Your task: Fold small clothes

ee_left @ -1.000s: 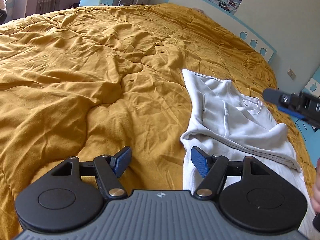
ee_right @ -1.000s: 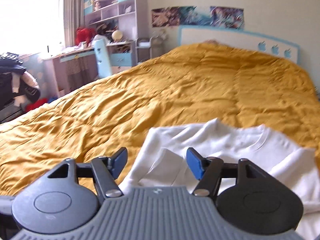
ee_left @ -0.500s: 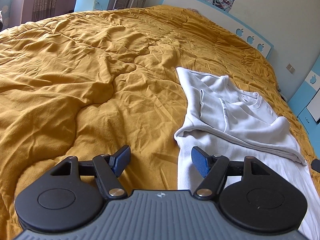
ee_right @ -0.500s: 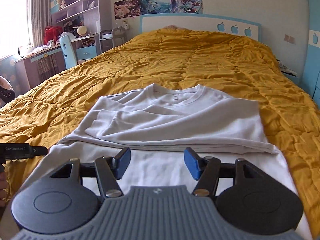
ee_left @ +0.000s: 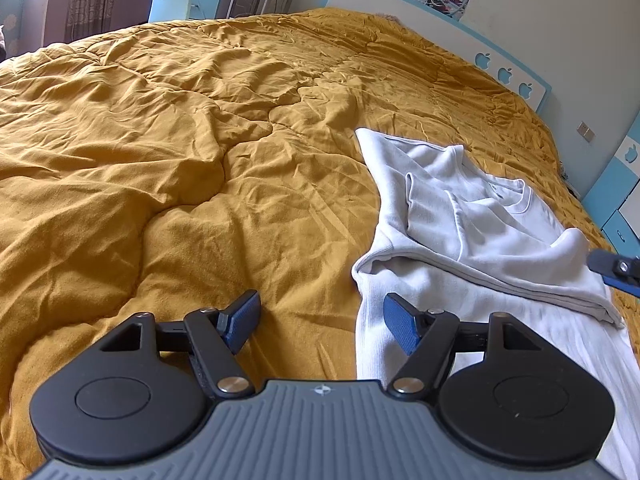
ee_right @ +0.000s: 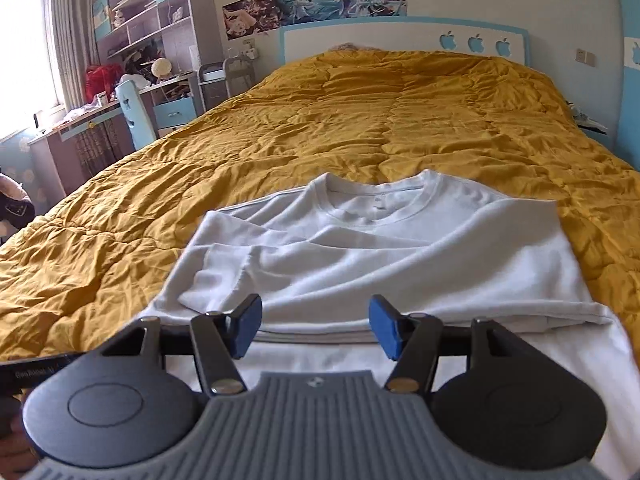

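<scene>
A white long-sleeved top point(ee_right: 400, 256) lies flat on the mustard quilt point(ee_right: 360, 128), collar toward the headboard, both sleeves folded across the chest. In the left wrist view the top point(ee_left: 472, 240) is at the right. My left gripper point(ee_left: 320, 320) is open and empty, hovering over the quilt at the top's left hem edge. My right gripper point(ee_right: 314, 330) is open and empty, above the lower body of the top just below the folded sleeves. Its tip also shows in the left wrist view point(ee_left: 612, 266).
The quilt point(ee_left: 160, 160) covers a wide bed with a white and blue headboard point(ee_right: 400, 38). A desk, blue chair point(ee_right: 134, 114) and shelves stand to the left of the bed. A blue cabinet point(ee_left: 618, 208) is at the right.
The right gripper swung from the left side to face the top squarely from the hem end, then drew closer. The left gripper shifted slightly. Both stayed open.
</scene>
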Available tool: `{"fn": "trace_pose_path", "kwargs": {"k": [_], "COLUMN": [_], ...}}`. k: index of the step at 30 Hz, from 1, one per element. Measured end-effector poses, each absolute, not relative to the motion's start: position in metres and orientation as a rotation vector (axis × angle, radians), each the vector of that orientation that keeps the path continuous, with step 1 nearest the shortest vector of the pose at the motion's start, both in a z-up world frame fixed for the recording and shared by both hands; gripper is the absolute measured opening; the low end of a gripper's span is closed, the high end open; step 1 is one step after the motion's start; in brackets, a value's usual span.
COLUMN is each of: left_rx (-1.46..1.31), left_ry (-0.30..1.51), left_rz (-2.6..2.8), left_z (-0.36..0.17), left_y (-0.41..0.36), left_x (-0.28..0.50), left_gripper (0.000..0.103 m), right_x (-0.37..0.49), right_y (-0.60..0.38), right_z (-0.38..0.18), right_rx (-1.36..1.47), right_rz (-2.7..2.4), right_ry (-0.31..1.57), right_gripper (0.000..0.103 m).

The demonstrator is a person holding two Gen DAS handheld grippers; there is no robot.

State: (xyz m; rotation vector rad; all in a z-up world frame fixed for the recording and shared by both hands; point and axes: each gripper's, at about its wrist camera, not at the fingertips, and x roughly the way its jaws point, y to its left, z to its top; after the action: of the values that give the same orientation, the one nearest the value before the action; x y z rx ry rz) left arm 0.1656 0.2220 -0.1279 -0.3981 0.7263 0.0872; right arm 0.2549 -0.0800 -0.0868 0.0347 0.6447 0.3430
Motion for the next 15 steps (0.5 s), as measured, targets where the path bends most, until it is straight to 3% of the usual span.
{"fn": "trace_pose_path", "kwargs": {"k": [7, 14, 15], "left_rx": [-0.401, -0.381, -0.386], "left_ry": [0.787, 0.783, 0.779], "left_rz": [0.026, -0.003, -0.002], "left_z": [-0.137, -0.139, -0.139], "left_y": [0.226, 0.225, 0.226], "left_x": [0.179, 0.178, 0.178], "left_gripper": [0.087, 0.088, 0.088], "right_x": [0.329, 0.363, 0.364], "right_y": [0.033, 0.081, 0.083], "right_z": [-0.122, -0.155, -0.158], "right_rx": [0.076, -0.056, -0.074], "right_rz": [0.328, 0.211, 0.204], "right_ry": [0.866, 0.854, 0.824], "right_gripper": [0.058, 0.062, 0.056]}}
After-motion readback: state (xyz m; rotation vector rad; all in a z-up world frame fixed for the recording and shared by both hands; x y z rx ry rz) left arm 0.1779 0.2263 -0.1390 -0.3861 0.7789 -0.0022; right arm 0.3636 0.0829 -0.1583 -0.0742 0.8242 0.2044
